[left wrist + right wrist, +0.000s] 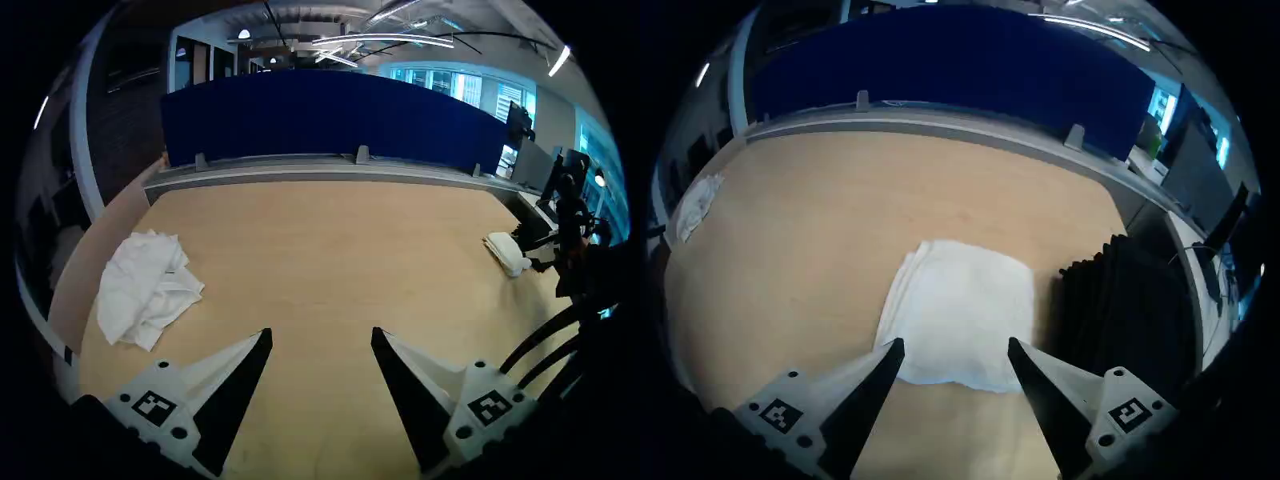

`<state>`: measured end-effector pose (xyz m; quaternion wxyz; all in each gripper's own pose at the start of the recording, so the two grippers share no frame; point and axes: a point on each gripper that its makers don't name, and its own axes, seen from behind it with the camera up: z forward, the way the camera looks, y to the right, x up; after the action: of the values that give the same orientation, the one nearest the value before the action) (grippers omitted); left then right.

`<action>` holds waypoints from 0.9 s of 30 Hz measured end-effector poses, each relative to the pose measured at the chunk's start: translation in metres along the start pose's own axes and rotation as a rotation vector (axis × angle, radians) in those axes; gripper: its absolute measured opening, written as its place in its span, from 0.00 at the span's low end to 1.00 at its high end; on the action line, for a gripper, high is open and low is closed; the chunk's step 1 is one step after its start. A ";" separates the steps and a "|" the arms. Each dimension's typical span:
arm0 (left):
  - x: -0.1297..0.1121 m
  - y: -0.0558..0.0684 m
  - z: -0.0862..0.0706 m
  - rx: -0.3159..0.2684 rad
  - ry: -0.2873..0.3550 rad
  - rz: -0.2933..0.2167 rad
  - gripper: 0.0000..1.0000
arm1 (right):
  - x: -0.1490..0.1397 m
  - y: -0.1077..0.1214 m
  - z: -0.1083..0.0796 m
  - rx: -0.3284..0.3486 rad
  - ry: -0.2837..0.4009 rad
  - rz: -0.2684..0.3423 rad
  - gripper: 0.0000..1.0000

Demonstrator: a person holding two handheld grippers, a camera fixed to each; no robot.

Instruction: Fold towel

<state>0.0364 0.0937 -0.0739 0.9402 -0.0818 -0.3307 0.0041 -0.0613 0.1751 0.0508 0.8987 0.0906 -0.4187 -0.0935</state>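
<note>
Holds the left gripper (320,332) low over bare wood of the bench (320,232), fingers spread wide, pinching nothing. Looks from there onto two pieces of white cloth. Finds a crumpled towel (148,288) in a loose heap off to the left in that view, near the bench's side edge. Finds a folded towel (506,252) far over to the right, close by the opposite edge. Faces a blue partition (320,120) along the far side.

Poises the right gripper (954,342) straight at the folded towel, fingers likewise spread, tips over its near edge but with no cloth gathered between them. Cannot tell whether the tips touch the fabric or hang just above it. Shows the fold as a neat, flat rectangle, layered edges stacked along its left side, with a black pleated cover (1128,312) just beside it on the right.

Reads, as a judgement, as the gap between two rounds: one towel looks finished and parked, the heap untouched. Seems to make reaching for the heap the step in hand.

Calls next for carrying both grippers across to the heap, the left being the nearer. Calls then for hunting out two corners or a clean hem, since the bunching hides them. Calls finally for pinching a single layer each and drawing the cloth out flat on open bench before any fold. Risks a lopsided spread if several layers get grabbed at once.
</note>
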 end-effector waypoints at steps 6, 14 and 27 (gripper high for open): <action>0.001 -0.001 -0.002 -0.011 0.009 0.003 0.92 | 0.024 -0.013 -0.017 0.009 0.079 0.019 1.00; 0.010 -0.004 -0.003 -0.029 0.040 0.002 0.92 | 0.072 -0.054 -0.070 0.042 0.283 0.071 1.00; 0.037 -0.003 -0.001 -0.068 0.113 0.002 0.92 | 0.131 -0.154 -0.182 0.067 0.612 0.144 1.00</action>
<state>0.0660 0.0930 -0.0512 0.9540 -0.1142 -0.2769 -0.0111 0.1472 0.0098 -0.0051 0.9838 0.1140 -0.1372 0.0159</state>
